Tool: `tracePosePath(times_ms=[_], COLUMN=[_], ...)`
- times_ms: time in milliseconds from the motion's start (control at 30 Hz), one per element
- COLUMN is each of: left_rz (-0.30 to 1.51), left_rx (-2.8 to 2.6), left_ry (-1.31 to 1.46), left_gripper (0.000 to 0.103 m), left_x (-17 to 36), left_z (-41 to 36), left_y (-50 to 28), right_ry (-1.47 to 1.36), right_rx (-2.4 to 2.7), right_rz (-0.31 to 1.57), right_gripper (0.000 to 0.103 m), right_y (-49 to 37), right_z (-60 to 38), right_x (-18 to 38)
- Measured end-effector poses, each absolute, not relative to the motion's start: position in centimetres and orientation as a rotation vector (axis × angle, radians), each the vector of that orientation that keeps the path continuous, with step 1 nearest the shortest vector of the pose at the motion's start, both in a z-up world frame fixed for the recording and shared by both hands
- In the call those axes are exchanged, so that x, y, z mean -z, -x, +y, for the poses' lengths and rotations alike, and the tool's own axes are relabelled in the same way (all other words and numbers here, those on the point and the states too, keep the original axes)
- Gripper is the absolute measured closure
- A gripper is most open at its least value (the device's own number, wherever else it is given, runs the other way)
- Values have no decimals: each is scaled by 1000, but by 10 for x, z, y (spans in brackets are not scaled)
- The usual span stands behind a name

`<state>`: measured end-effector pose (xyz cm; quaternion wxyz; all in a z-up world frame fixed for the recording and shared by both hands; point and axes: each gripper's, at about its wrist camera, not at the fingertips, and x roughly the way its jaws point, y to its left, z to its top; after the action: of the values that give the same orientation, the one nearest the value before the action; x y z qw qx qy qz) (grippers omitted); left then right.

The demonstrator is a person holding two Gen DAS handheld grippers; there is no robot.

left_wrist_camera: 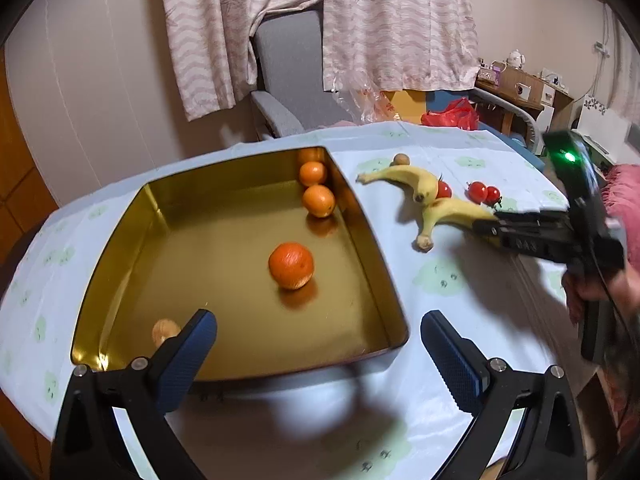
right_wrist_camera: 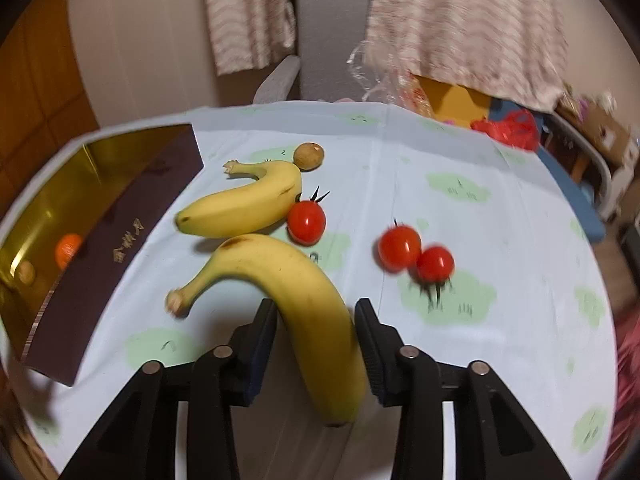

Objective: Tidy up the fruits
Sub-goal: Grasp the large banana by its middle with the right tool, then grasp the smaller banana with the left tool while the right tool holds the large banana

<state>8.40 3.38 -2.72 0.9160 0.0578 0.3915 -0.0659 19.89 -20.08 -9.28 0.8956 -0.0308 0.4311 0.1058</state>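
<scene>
Three oranges (left_wrist_camera: 291, 265) in the tin (left_wrist_camera: 360, 204), two bananas (right_wrist_camera: 244, 204) and three tomatoes (right_wrist_camera: 399, 248) right of it.

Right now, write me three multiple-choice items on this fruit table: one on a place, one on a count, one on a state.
1. Where do the oranges lie?
A. in the gold tin
B. on the cloth
C. on the chair

2. How many red tomatoes are on the cloth?
A. one
B. three
C. five

3. How does the left gripper stand?
A. shut on a banana
B. shut on an orange
C. open, holding nothing

Key:
1 A: the oranges sit inside the gold tin.
2 B: three tomatoes lie by the bananas.
3 C: the left gripper has wide jaws with nothing between them.
</scene>
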Motion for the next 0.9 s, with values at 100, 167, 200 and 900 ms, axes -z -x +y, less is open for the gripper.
tracePosePath(times_ms=[100,167,200,900], left_rz=[796,790,785,835], left_rx=[148,161,165,174], left_ry=[-120,-122,-123,-157], left_gripper=[0,0,0,0], left_x=[20,14,11,9], left_z=[24,17,12,-44], left_y=[-92,-98,-102,-157], right_ry=[-27,-66,-80,42], right_rx=[-204,-183,-171,-197], right_rz=[876,861,853,845], right_gripper=[69,69,69,66], right_y=[-182,-171,-166,-167], right_z=[-210,-214,-216,-214], right_x=[91,93,93,92])
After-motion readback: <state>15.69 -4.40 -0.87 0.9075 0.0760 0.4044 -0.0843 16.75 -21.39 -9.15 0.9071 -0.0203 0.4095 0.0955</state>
